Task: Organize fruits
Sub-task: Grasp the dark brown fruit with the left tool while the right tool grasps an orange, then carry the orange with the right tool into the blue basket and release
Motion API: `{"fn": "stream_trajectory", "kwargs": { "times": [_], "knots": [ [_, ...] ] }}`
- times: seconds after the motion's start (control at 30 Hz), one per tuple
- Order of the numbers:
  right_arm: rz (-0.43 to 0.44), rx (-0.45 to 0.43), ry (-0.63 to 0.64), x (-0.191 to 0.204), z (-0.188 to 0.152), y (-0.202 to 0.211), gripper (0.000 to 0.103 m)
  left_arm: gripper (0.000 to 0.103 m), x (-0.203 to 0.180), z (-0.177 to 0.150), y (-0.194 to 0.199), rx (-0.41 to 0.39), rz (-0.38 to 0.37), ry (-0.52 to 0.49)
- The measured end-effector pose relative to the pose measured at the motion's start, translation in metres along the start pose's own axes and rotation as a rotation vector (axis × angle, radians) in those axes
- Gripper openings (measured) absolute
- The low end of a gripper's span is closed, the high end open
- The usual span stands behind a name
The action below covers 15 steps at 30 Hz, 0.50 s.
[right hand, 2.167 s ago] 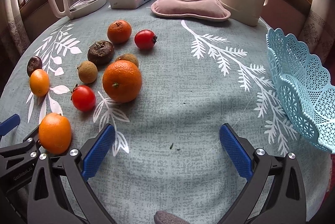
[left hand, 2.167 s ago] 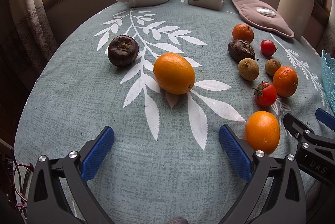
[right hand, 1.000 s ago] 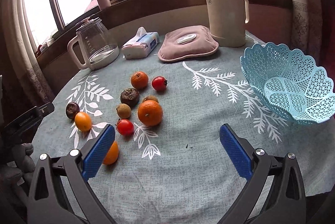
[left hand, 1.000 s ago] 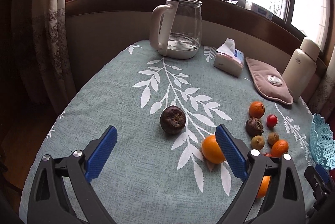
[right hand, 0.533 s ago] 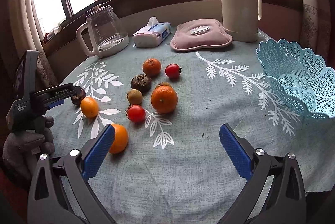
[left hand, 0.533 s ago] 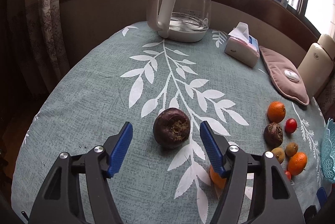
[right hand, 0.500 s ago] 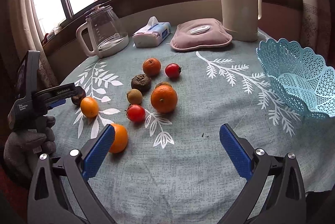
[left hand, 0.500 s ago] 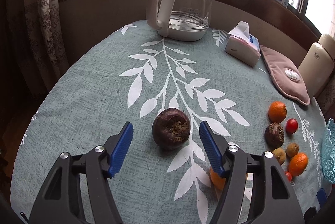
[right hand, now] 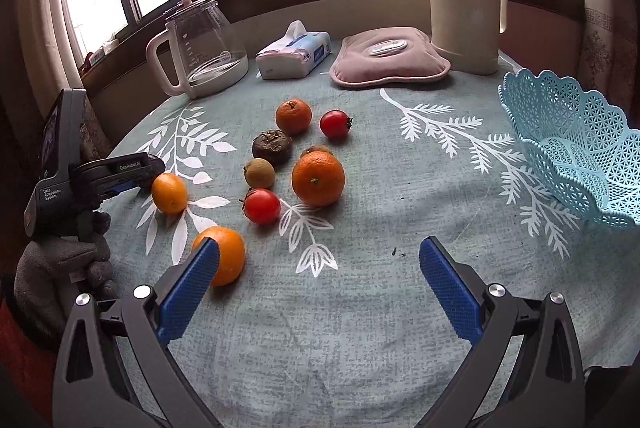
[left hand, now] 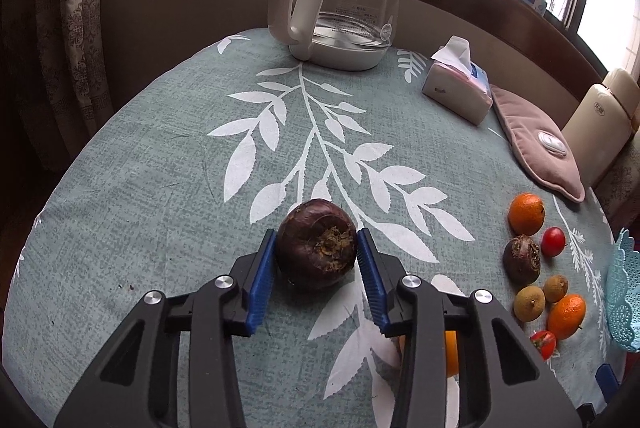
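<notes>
The fruits lie scattered on the leaf-printed tablecloth (right hand: pixel 360 268), and none is in the blue lattice basket (right hand: pixel 568 132) at the table's right edge, so the sorting appears barely begun. The left gripper (left hand: pixel 317 252) has just been closing its jaws, and its blue pads now sit against both sides of a dark purple fruit (left hand: pixel 317 246), which rests on the cloth well apart from the rest; it looks like the first piece being taken. The right gripper (right hand: pixel 318 284) hangs over bare cloth with its jaws wide and nothing between them.

Counted from the right wrist view, nine more fruits wait in the loose group:
- Four orange citrus: a large one (right hand: pixel 318 178), a smaller one (right hand: pixel 293 116) farther back, an oval one (right hand: pixel 169 193) beside the left gripper, and one (right hand: pixel 226 260) just behind the right gripper's left pad.
- Two red tomato-like fruits (right hand: pixel 335 124) (right hand: pixel 262 206).
- One second dark purple fruit (right hand: pixel 272 147).
- Two small brown fruits, one plain to see (right hand: pixel 259 173), the other (right hand: pixel 316 149) mostly hidden behind the large citrus.

That makes ten in all, every one yet to reach the basket, by this reading. A glass kettle (right hand: pixel 204 48), a tissue pack (right hand: pixel 294 50), a pink pad (right hand: pixel 388 56) and a cream flask (right hand: pixel 466 0) line the far side.
</notes>
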State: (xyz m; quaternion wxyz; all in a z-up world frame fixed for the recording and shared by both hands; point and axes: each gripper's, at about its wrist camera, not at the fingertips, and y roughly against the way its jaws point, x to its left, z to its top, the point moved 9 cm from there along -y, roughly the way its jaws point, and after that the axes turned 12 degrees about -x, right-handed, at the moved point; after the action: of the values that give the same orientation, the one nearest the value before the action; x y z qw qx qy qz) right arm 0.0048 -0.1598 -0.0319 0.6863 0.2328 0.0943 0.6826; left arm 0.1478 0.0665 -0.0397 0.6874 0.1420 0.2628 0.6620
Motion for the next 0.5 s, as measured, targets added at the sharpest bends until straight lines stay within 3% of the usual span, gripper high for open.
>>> {"fn": "stream_trajectory", "kwargs": {
  "times": [0.33,0.5],
  "knots": [
    [0.07,0.062,0.066,0.043,-0.008,-0.01,0.101,0.041,0.004,0.018,0.026,-0.116,-0.004,0.018],
    [0.06,0.098,0.082,0.054,-0.009,-0.024,0.09,0.041,0.007,0.018,0.027,-0.113,-0.019,0.044]
  ]
}}
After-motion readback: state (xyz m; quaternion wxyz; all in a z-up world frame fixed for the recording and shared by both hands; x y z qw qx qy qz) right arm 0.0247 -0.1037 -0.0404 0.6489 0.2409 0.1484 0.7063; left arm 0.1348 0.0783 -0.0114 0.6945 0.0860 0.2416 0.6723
